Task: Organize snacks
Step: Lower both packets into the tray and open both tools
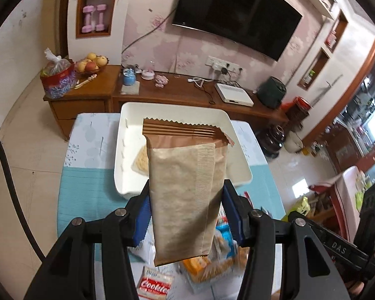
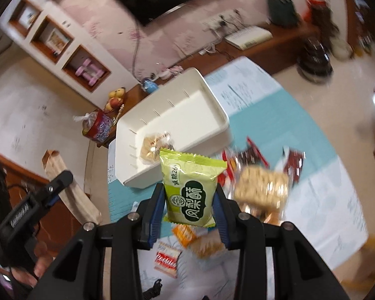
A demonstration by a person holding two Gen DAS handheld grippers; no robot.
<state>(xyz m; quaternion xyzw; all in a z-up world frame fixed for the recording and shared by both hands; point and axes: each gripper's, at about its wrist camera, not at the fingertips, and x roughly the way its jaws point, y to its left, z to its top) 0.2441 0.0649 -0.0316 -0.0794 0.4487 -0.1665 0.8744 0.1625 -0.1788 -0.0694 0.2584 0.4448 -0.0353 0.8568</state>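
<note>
Far left in the right wrist view, the left gripper [image 2: 56,187] is up off the table with its blue pads clamped on a long tan paper-look snack packet with a brown crimped end [image 2: 70,195]. In its own view that tan packet [image 1: 185,195] hangs tilted between the fingers, its brown seal pointing toward the white rectangular plastic bin [image 1: 240,167] just beyond. One clear-wrapped pale cracker [image 1: 140,162] already lies on the bin floor, at the near left.

Moving right, the right gripper [image 2: 190,200] is closed on a lime-green foil pastry pouch with dark lettering [image 2: 191,187], held by its sides above the teal and white tablecloth [image 2: 275,125]. The white bin [image 2: 222,122] sits just ahead of it.

Further right, the loose pile waits: a clear-wrapped block of beige crackers [image 2: 262,187], red-and-dark wrappers [image 2: 290,160], orange packs [image 2: 185,232] and a small red-and-white cookie packet [image 2: 166,258] below.

The step looks like a double carry to the bin. Best handled by clearing the near rim, levelling the long packet so it lies flat along one wall, and setting the green pouch beside the cracker, not on it. The risk: the tan packet catching the rim and slipping.
</note>
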